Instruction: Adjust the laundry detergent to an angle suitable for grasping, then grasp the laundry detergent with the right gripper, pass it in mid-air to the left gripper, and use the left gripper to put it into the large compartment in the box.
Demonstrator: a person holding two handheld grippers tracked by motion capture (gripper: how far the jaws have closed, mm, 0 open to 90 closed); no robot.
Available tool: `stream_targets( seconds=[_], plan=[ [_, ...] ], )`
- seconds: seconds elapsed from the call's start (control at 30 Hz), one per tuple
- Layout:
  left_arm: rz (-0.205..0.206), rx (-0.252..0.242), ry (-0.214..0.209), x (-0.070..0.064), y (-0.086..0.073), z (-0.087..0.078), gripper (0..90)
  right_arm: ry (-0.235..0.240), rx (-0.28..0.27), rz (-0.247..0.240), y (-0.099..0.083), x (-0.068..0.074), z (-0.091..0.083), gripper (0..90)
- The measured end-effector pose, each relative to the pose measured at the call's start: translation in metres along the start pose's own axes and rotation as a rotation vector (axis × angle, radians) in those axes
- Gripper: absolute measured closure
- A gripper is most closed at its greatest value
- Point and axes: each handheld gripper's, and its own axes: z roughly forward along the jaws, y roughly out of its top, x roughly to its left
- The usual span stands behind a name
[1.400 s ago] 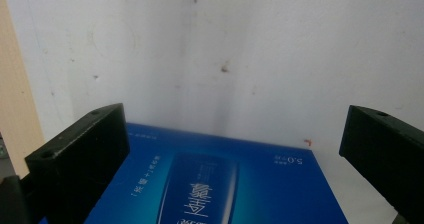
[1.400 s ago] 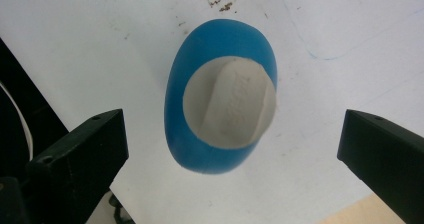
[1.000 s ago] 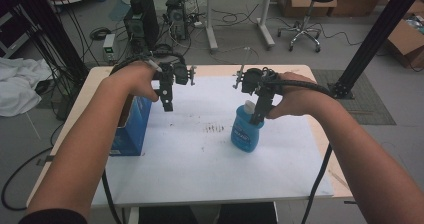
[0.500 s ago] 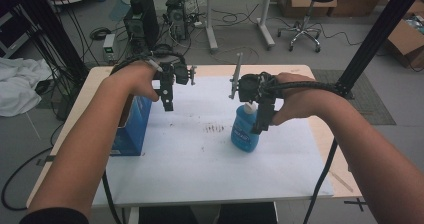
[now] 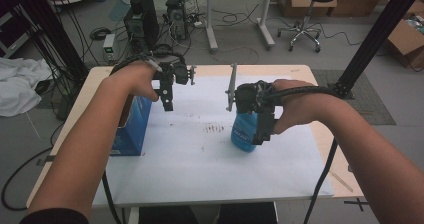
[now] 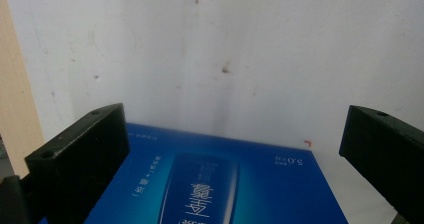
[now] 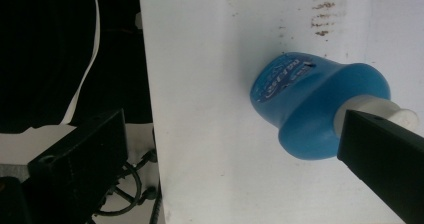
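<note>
A blue bottle (image 5: 242,133) with a white cap stands upright on the white table (image 5: 200,169), right of the middle. My right gripper (image 5: 262,133) hangs jaws-down against the bottle's right side. In the right gripper view the gripper (image 7: 232,134) is open, and the bottle (image 7: 310,109) sits by the right jaw, which covers part of its white cap (image 7: 372,111). A blue box (image 5: 131,129) stands at the table's left. My left gripper (image 5: 167,103) hovers just right of the box. In the left gripper view the gripper (image 6: 234,126) is wide open over the box's printed face (image 6: 225,184).
Brown smudges (image 5: 215,129) mark the table between box and bottle. A black frame post (image 5: 370,49) rises at the right corner. Computer towers (image 5: 142,16), cables and an office chair (image 5: 310,14) stand on the floor behind. White cloth (image 5: 17,89) lies far left.
My right gripper has dropped from above the bottle's cap down along its right side, and the hand has turned. The left gripper and the box have stayed put.
</note>
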Motion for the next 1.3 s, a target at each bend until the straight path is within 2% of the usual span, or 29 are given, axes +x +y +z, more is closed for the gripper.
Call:
stream_targets(
  seconds=[0.27, 0.53, 0.97, 1.3],
  plan=[
    [0.002, -0.003, 0.001, -0.002, 0.001, -0.003, 0.1, -0.001, 0.014, -0.027, 0.005, 0.008, -0.001, 0.0],
    [0.003, -0.005, -0.003, -0.002, 0.000, -0.004, 0.1, 0.001, 0.010, -0.027, 0.003, 0.004, 0.001, 0.0],
    [-0.004, -0.015, 0.010, -0.002, -0.010, -0.013, 0.1, -0.002, 0.018, -0.034, 0.010, 0.003, 0.000, 0.0],
    [0.006, -0.016, 0.014, -0.005, -0.004, -0.019, 0.1, -0.018, 0.020, -0.026, 0.009, 0.003, -0.002, 0.0]
  ],
)
